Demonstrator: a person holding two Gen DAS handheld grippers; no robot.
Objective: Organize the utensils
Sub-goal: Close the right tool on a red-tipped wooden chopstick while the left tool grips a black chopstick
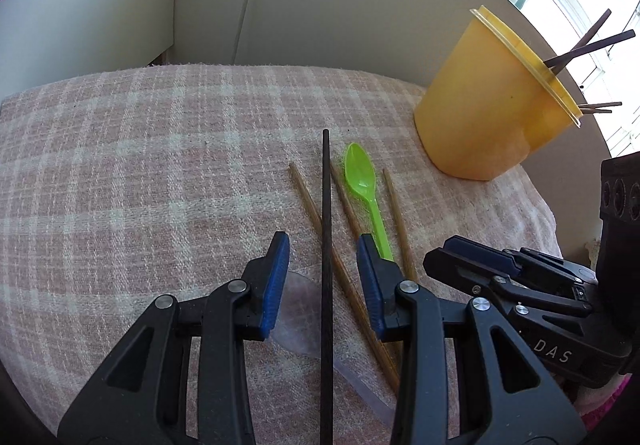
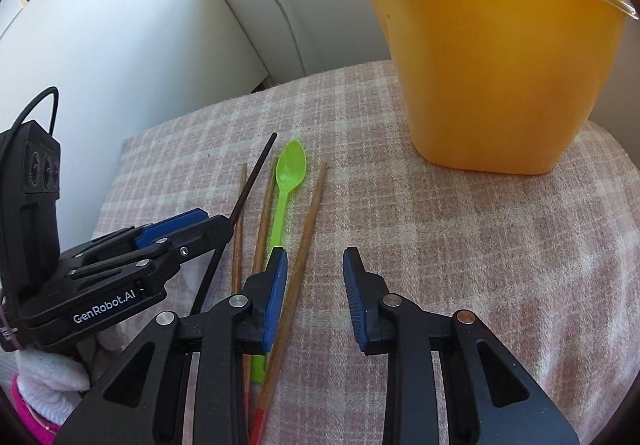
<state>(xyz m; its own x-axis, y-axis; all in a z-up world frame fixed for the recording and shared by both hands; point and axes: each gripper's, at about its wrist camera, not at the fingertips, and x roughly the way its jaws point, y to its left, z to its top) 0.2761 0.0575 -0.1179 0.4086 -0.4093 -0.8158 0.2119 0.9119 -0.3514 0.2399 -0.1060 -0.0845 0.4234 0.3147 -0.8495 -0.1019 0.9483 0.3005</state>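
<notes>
Pick-up step in hand: left gripper (image 1: 323, 257) jaws wide astride black chopstick (image 1: 325, 229) on checked surface (image 1: 120, 173), right gripper (image 2: 314, 281) jaws wide and empty; next, close, lift, carry to yellow container (image 1: 488, 105).

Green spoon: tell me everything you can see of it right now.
The green spoon is bright translucent-looking plastic in one piece, oval bowl facing up, long thin handle. It lies flat on the plaid cloth among wooden chopsticks, bowl end toward the yellow container, not touching it. Neither gripper holds it.
</notes>
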